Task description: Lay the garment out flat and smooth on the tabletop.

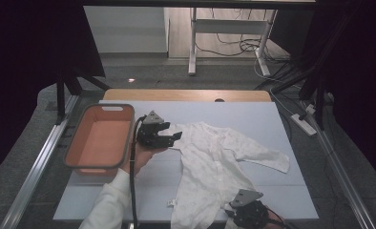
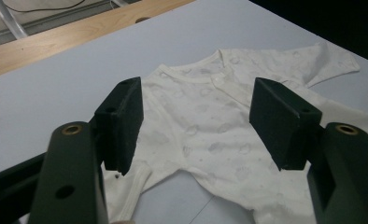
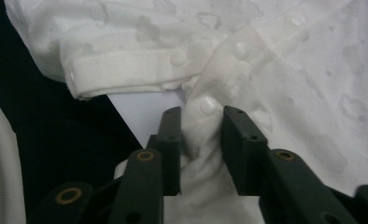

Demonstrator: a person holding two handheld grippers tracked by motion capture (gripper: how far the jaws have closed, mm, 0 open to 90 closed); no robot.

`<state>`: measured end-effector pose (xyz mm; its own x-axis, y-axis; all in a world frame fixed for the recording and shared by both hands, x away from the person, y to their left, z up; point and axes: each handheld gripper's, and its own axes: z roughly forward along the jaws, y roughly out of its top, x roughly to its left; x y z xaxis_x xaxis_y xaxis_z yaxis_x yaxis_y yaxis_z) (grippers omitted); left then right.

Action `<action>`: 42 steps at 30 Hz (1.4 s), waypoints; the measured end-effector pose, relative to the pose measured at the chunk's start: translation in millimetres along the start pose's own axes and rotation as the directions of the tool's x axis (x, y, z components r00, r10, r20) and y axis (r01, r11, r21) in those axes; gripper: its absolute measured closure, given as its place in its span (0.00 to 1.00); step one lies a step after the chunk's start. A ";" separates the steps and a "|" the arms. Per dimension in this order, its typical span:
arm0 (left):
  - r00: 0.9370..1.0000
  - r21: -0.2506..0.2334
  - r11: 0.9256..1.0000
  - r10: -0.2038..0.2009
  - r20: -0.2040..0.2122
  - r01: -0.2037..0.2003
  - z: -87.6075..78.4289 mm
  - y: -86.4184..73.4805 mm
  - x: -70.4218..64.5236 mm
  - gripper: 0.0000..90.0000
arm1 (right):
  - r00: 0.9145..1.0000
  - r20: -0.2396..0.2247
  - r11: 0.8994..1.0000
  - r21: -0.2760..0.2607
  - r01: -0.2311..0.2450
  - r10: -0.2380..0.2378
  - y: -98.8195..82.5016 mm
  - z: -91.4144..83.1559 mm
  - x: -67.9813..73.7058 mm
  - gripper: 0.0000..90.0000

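Observation:
A white baby romper (image 1: 214,152) lies spread on the pale blue mat (image 1: 253,114), neck toward the far left and one sleeve reaching out to the right. My left gripper (image 1: 172,136) hovers at the romper's neck end. In the left gripper view its jaws stand wide open (image 2: 196,121) above the chest of the romper (image 2: 205,140), with nothing between them. At the near table edge, my right gripper (image 1: 245,212) sits at the romper's lower hem. Its pads (image 3: 201,121) pinch a bunched fold of the romper (image 3: 289,70) beside the snap buttons.
An orange basket (image 1: 100,140) with a grey rim stands empty at the mat's left side, close to the left gripper. A wooden table strip (image 1: 186,94) runs along the far edge. Cables and desk legs lie on the floor beyond.

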<state>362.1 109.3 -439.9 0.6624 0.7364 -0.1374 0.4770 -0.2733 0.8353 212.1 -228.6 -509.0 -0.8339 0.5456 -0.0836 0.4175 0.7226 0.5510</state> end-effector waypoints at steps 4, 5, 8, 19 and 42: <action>1.000 0.002 1.000 0.001 -0.001 -0.001 -0.6 -0.1 0.1 0.39 | 0.999 -0.030 1.000 -0.002 -0.015 0.015 0.7 0.3 -3.5 0.93; 1.000 0.001 1.000 0.001 -0.001 -0.001 -0.7 -0.2 0.3 0.39 | 0.998 -0.062 1.000 -0.010 -0.018 0.017 0.8 -0.4 -3.0 0.94; 1.000 -0.002 1.000 -0.002 -0.004 0.002 -1.3 -0.7 1.7 0.39 | 0.991 -0.130 0.999 -0.044 -0.020 0.014 3.0 -4.3 3.8 0.94; 1.000 -0.003 1.000 -0.005 -0.006 0.005 -1.6 -0.7 2.1 0.39 | 0.989 -0.147 0.979 -0.202 -0.019 -0.011 20.8 -17.0 10.3 0.59; 1.000 -0.020 1.000 -0.013 -0.006 0.013 -7.8 -0.7 4.9 0.39 | 0.952 -0.271 0.988 -0.093 0.121 -0.141 104.6 75.0 49.0 0.44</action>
<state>360.5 118.0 -436.9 0.6529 0.7434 -0.1452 0.4739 -0.2514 0.8439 242.0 -94.4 -517.7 -0.9509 0.3022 0.0674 0.2787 0.7406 0.6114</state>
